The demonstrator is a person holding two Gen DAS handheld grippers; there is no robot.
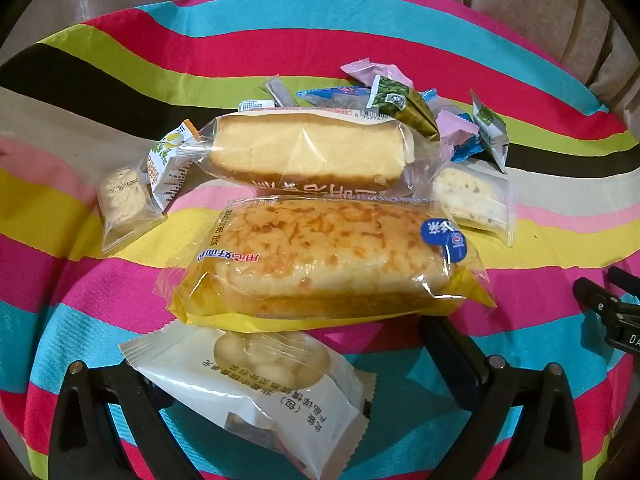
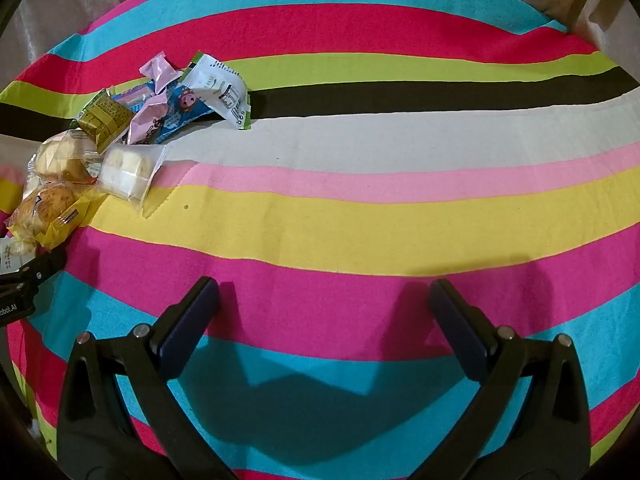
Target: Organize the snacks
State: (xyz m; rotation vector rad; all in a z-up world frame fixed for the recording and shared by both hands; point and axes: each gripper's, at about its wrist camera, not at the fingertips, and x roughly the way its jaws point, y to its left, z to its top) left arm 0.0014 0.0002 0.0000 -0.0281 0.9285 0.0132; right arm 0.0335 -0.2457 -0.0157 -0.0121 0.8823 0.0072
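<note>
The left tongs (image 1: 280, 364) are standing wide over a striped cloth (image 1: 360, 52), with a white packet (image 1: 256, 396) lying between their fingers — its near end is running out of the frame, and whether either pad is touching it cannot be told, since the packet is covering the left finger's tip. Just beyond it a yellow bread pack (image 1: 328, 264) is lying crosswise, and behind that a clear cake pack (image 1: 308, 148) is sitting on edge, hiding the lower parts of the small sweets (image 1: 392, 96) heaped at the back. A cookie bag (image 1: 124, 200) is lying at the left and a pale bar (image 1: 472, 196) at the right, half tucked under the heap. The printing is reading upside down and is hard to make out. The right tongs (image 2: 324, 312) are also gaping wide over bare cloth (image 2: 400, 216), holding nothing — the snacks are sitting well off to their left as one pile (image 2: 120, 128), partly cut by the frame edge. What is lying under the cloth is not showing.
</note>
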